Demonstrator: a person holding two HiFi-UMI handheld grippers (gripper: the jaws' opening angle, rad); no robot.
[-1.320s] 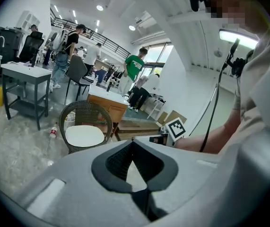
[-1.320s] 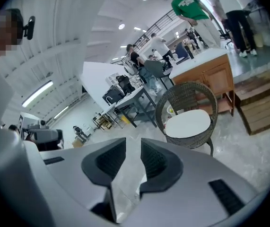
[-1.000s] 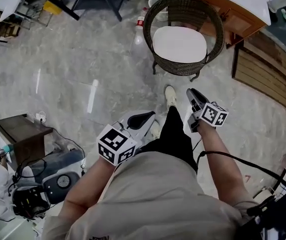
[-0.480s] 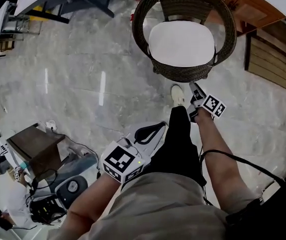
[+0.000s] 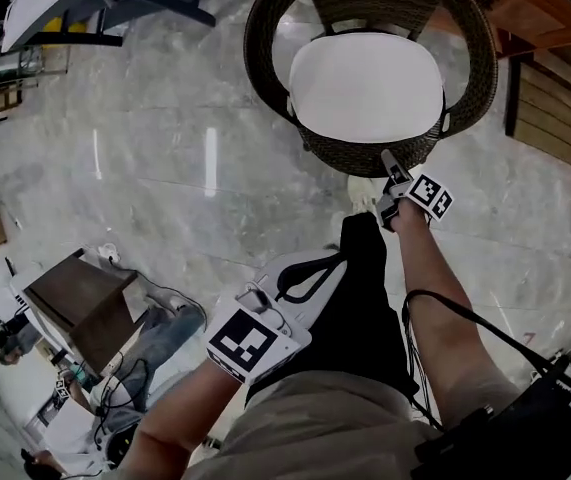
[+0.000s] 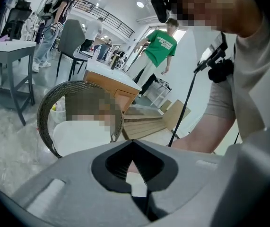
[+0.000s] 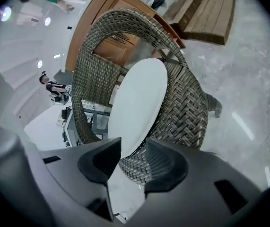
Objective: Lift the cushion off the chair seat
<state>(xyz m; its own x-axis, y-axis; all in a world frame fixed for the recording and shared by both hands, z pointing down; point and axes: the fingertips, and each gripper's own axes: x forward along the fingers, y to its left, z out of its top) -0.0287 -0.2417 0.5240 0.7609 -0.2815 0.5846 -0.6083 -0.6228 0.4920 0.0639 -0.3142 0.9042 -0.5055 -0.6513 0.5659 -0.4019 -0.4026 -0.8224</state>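
Seen from above, a round white cushion (image 5: 365, 86) lies flat on the seat of a dark wicker tub chair (image 5: 261, 58). The chair stands on a pale marble floor (image 5: 165, 168). The person's right claw (image 5: 389, 160) reaches out to the chair's front rim, just below the cushion's near edge; whether it touches the weave cannot be told. Its jaws have just been opening and stand well apart, gripping nothing. Its own view looks through the gap at the woven rim and the cushion's edge beyond. The left claw (image 5: 337, 260) is held back beside the person's black-trousered leg (image 5: 365, 298), well apart from the chair, with its jaws together and empty.
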